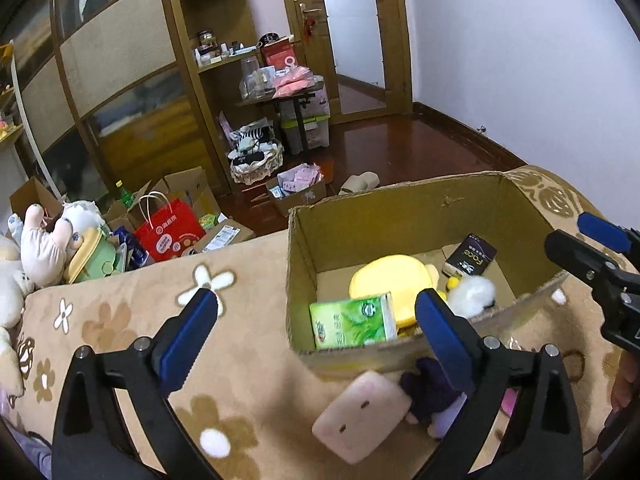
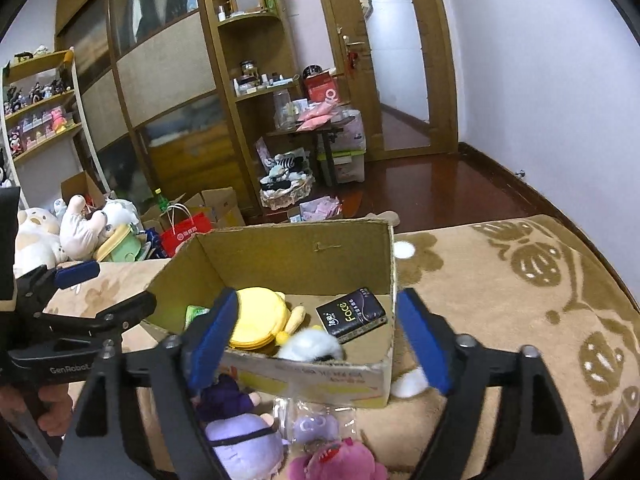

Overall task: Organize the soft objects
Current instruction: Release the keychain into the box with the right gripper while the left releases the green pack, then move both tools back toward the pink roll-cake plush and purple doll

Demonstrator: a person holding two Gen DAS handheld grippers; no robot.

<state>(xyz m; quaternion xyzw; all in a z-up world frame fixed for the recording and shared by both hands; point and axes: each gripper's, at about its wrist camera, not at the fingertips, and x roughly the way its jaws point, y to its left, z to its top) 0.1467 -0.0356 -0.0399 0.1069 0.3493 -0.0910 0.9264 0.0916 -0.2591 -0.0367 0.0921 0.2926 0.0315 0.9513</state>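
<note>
Close up, the left gripper (image 1: pixel 316 316) is seen with its blue jaws wide apart, and nothing is held. The right gripper (image 2: pixel 316 318) is spread wide too, with nothing pinched. Just below them, a pink pillow toy (image 1: pixel 360 416), a purple doll (image 2: pixel 244 440) and a pink plush (image 2: pixel 336 460) are laid on the flowered blanket (image 1: pixel 248 272), beside the cardboard box (image 2: pixel 296 256). Inside the box, a yellow plush (image 2: pixel 258 318), a white fluffy toy (image 2: pixel 310 346), a green tissue pack (image 1: pixel 354 320) and a black pack (image 2: pixel 351 316) are kept.
</note>
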